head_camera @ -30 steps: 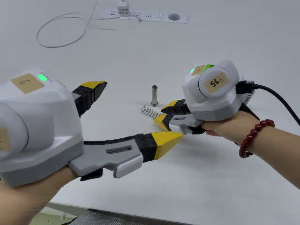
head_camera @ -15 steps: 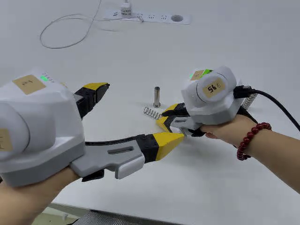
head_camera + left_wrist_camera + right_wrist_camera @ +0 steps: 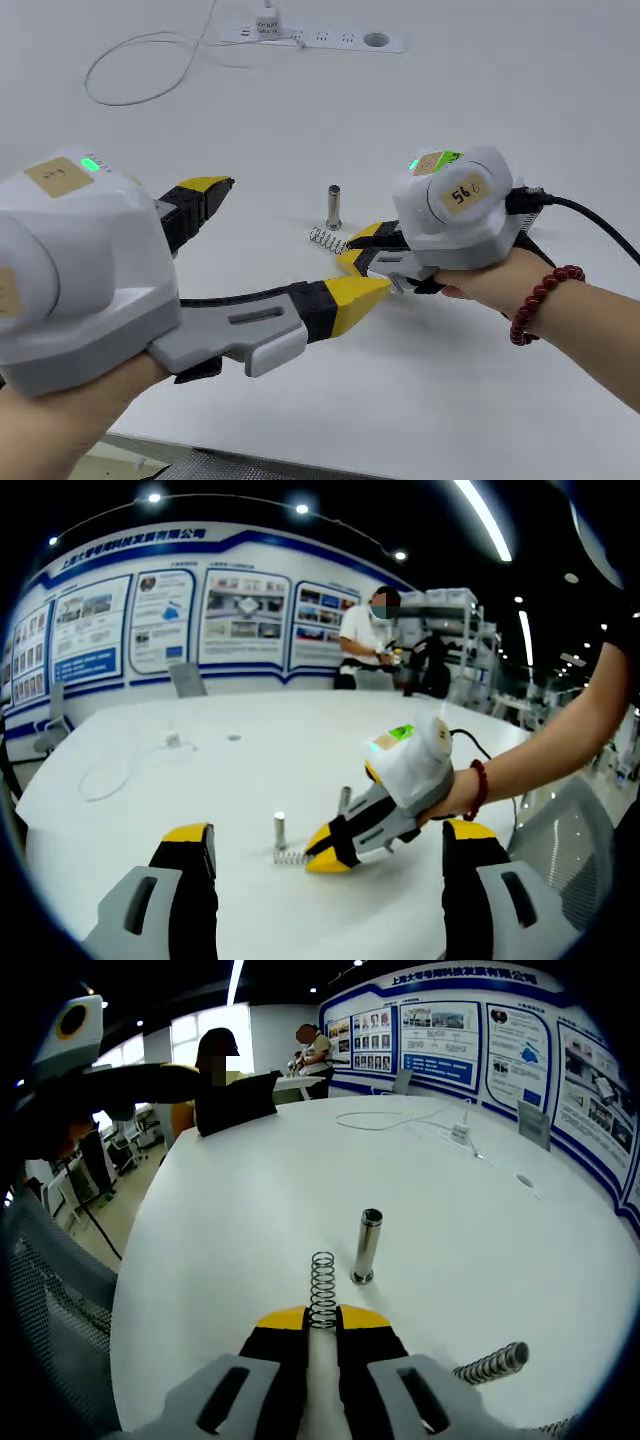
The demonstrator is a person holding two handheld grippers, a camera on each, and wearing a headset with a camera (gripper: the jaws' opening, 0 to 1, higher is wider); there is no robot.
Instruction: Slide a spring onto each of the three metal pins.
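Hiding the near end of the spring [image 3: 322, 1290], the right hand-held gripper [image 3: 322, 1318] pinches it between narrow jaws. The spring lies on the white surface [image 3: 200, 1260] just beside the upright pin [image 3: 366, 1245], as before. The left hand-held gripper [image 3: 300, 236] gapes wide. A second spring [image 3: 490, 1363] is partly cut off.

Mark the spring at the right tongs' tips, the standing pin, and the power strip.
spring [image 3: 322, 1285], right gripper view, middle coils.
pin [image 3: 366, 1245], right gripper view, mid shaft.
power strip [image 3: 330, 38], head view, top face.
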